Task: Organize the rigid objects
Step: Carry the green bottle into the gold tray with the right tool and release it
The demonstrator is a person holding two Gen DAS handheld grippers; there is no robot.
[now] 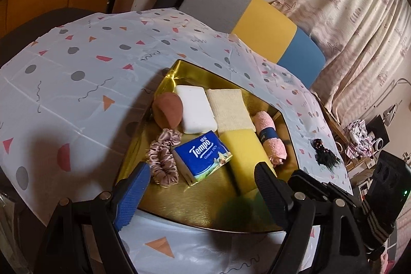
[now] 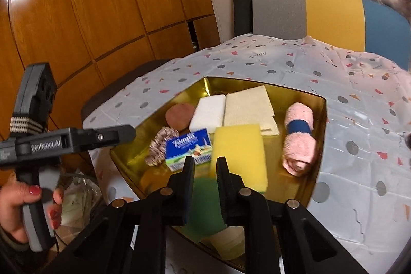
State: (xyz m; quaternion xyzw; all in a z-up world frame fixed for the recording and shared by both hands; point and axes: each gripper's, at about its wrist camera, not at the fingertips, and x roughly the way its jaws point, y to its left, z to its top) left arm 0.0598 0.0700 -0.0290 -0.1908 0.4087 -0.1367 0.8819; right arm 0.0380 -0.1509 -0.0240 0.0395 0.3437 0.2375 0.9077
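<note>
A gold tray (image 1: 179,207) (image 2: 319,120) holds a blue Tempo tissue pack (image 1: 201,157) (image 2: 190,148), a yellow sponge (image 1: 242,150) (image 2: 240,153), a white block (image 1: 196,108) (image 2: 209,113), a beige cloth (image 1: 230,108) (image 2: 250,108), a brown pad (image 1: 167,111) (image 2: 178,116), a pink scrunchie (image 1: 163,158) (image 2: 158,149) and a rolled pink towel (image 1: 269,143) (image 2: 299,140). My left gripper (image 1: 203,179) is open above the tray's near edge. My right gripper (image 2: 204,161) is shut on a green-and-cream object (image 2: 208,207), blurred, over the tray's near side.
A patterned tablecloth (image 1: 77,84) (image 2: 359,145) covers the table. A dark hair clip (image 1: 325,152) lies on the cloth right of the tray. A grey, yellow and blue chair back (image 1: 257,17) (image 2: 331,17) stands behind. Wooden cabinets (image 2: 102,4) are at left, curtains (image 1: 359,4) at right.
</note>
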